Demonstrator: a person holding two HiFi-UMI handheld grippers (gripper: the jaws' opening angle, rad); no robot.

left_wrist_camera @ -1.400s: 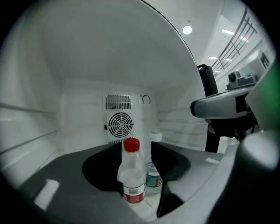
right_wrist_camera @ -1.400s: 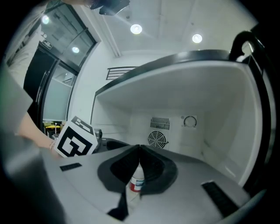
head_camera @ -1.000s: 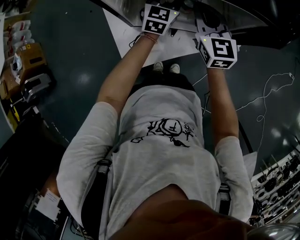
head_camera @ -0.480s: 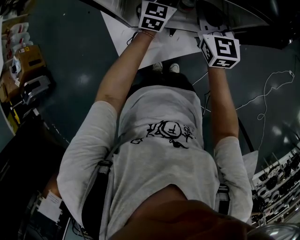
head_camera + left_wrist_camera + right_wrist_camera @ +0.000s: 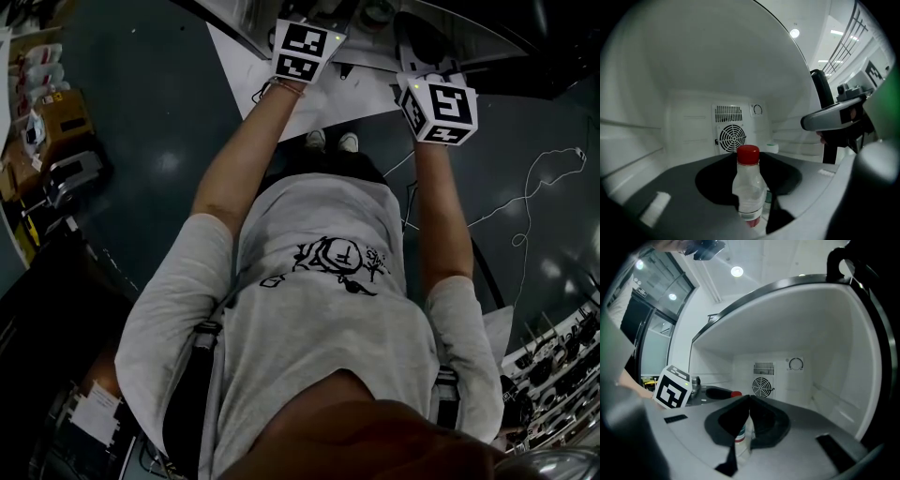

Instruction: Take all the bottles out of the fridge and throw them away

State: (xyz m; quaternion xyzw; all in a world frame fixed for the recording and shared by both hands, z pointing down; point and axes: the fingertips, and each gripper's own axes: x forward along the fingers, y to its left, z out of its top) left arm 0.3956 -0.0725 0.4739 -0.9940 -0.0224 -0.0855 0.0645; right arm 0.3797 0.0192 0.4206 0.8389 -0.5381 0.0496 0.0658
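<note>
A clear bottle [image 5: 749, 185] with a red cap [image 5: 748, 154] stands upright between the jaws of my left gripper [image 5: 757, 213] inside the white fridge [image 5: 693, 70]. The jaws have just been closing and both now press its sides. In the right gripper view its cap [image 5: 736, 393] shows beside the left gripper's marker cube [image 5: 672, 392]. My right gripper [image 5: 746, 427] is shut with nothing in it, and another bottle [image 5: 742, 439] with a red and teal label shows low behind its jaws. In the head view both cubes, left [image 5: 303, 51] and right [image 5: 439, 105], reach into the fridge's mouth.
A round fan grille [image 5: 732, 137] and a dial [image 5: 758, 109] sit on the fridge's back wall, with a small white and green thing [image 5: 772, 148] below. The right gripper's body [image 5: 834, 122] is close on the right. A white sheet [image 5: 272, 89] and a cable [image 5: 525, 197] lie on the floor.
In the head view the left gripper's cube has shifted a little to the left at the fridge's mouth. The right cube has stayed about where it was.
</note>
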